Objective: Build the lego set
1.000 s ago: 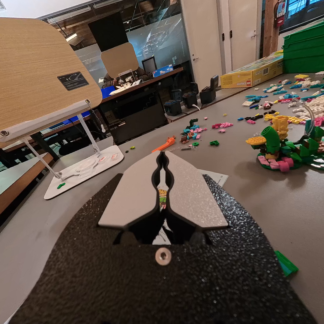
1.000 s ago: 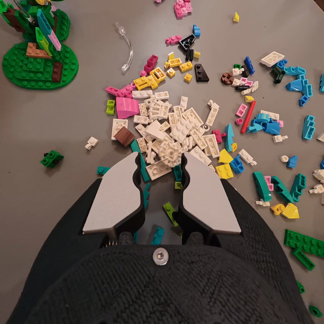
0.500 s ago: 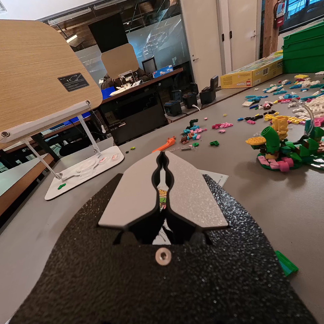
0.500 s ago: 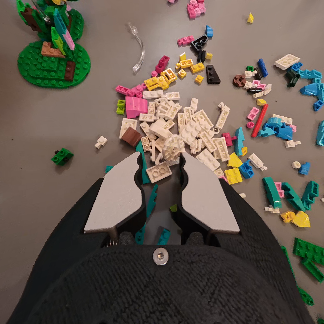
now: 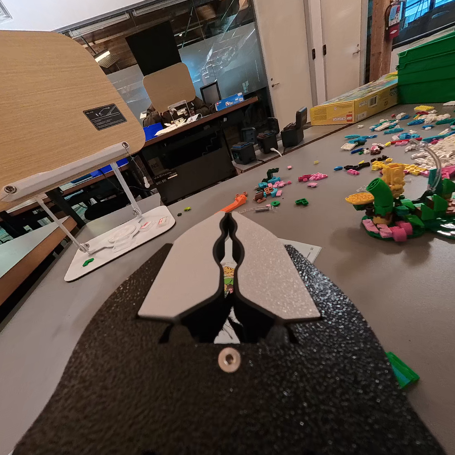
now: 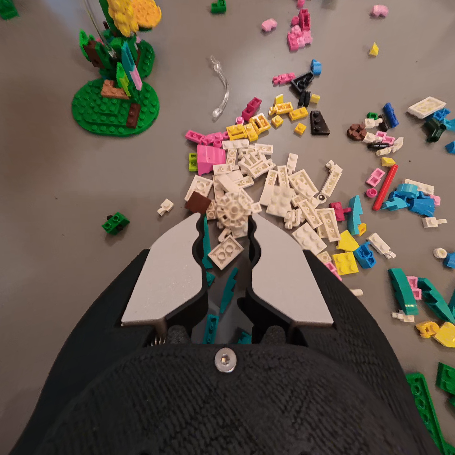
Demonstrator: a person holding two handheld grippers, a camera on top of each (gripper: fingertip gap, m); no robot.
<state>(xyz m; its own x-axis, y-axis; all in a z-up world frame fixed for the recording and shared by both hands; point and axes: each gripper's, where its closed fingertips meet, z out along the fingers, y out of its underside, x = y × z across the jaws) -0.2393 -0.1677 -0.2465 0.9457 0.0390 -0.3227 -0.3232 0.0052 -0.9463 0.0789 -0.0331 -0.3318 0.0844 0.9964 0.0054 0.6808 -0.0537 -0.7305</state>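
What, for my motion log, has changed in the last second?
The right hand-held gripper shifted left over the white brick pile, its jaws narrowing slightly. The white round wheel piece travelled with it at the fingertips, towards the brown tile; no firm grip shows. The left hand-held gripper stayed shut and still.

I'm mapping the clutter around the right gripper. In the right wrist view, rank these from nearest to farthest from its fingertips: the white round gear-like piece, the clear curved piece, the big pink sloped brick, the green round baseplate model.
From the right gripper:
1. White round gear-like piece, right at the fingertips.
2. Big pink sloped brick, ahead, slightly left.
3. Clear curved piece, farther ahead.
4. Green round baseplate model, far upper left.
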